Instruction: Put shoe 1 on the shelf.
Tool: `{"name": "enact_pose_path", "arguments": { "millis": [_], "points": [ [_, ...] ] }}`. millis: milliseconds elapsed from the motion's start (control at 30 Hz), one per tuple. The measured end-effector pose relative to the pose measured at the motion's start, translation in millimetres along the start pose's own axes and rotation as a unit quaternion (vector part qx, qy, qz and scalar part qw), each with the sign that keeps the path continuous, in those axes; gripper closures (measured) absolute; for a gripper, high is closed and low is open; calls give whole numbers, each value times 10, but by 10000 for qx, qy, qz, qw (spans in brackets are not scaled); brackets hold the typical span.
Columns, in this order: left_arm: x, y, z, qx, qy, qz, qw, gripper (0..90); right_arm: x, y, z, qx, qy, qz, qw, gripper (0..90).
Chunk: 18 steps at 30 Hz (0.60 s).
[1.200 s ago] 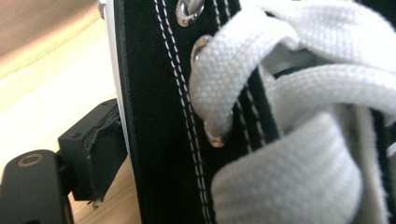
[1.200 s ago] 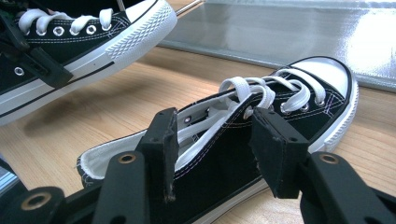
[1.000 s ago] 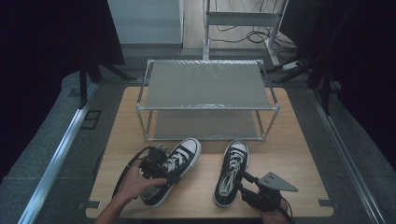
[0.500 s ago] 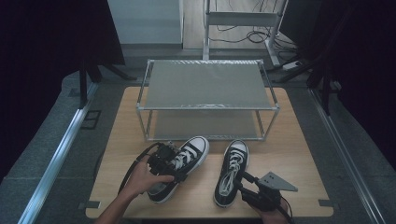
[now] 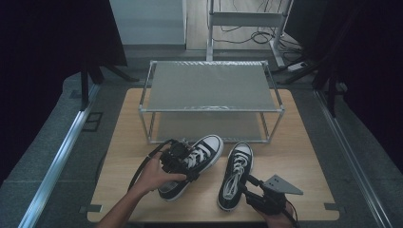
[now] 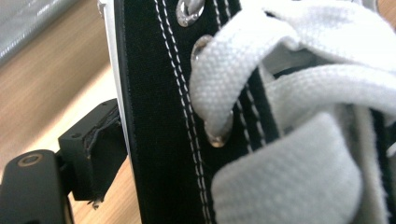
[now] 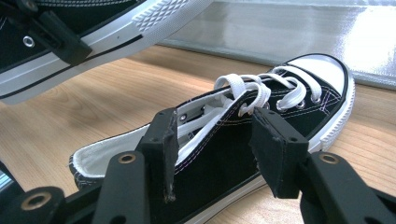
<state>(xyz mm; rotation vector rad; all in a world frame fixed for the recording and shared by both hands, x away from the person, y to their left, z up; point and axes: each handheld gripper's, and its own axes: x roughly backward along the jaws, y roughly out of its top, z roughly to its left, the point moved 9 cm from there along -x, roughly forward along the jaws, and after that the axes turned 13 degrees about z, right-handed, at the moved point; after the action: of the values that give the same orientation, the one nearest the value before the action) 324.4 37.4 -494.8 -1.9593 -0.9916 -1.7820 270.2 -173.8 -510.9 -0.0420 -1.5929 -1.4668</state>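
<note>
Left sneaker lifted, right one waiting.
Your left gripper (image 5: 177,157) jaws clamp the left sneaker (image 5: 192,164) sidewall to carry it — right gripper (image 5: 251,188) jaws stand apart beside the right sneaker (image 5: 235,175) on the tabletop (image 5: 304,156).

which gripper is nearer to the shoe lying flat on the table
Right. The right gripper sits at the heel end of the flat shoe, jaws open on either side of it. The left gripper is farther away, shut on the other shoe, which is lifted.
</note>
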Motion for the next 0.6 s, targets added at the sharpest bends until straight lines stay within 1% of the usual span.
{"name": "enact_pose_path", "arguments": {
  "millis": [33,100,133,167,200,300,333,433,467,600],
  "points": [
    [0,0,0,0,0,0,10000,139,0,0,0,0,0,0,10000,512],
    [29,71,-19,-61,27,-3,10000,139,-1,0,-3,8,-3,-3,10000,512],
    [29,71,-19,-61,27,-3,10000,139,-1,0,-3,8,-3,-3,10000,512],
    [54,122,-32,-67,12,-24,10000,139,1,0,-5,2,2,-3,10000,511],
    [54,122,-32,-67,12,-24,10000,139,1,0,-5,2,2,-3,10000,511],
    [102,198,-39,-79,8,-51,10000,139,4,-2,-8,1,12,8,10000,509],
    [142,247,-40,-81,-2,-56,10000,139,3,-3,-13,0,5,11,10000,513],
    [207,326,-40,-107,25,-66,9999,139,0,-3,-22,-27,0,1,10000,515],
    [207,326,-40,-107,25,-66,9999,139,0,-3,-22,-27,0,1,10000,515],
    [307,447,-49,-141,50,-57,9999,139,6,-1,-26,-52,4,-20,10000,514]
  ]
}}
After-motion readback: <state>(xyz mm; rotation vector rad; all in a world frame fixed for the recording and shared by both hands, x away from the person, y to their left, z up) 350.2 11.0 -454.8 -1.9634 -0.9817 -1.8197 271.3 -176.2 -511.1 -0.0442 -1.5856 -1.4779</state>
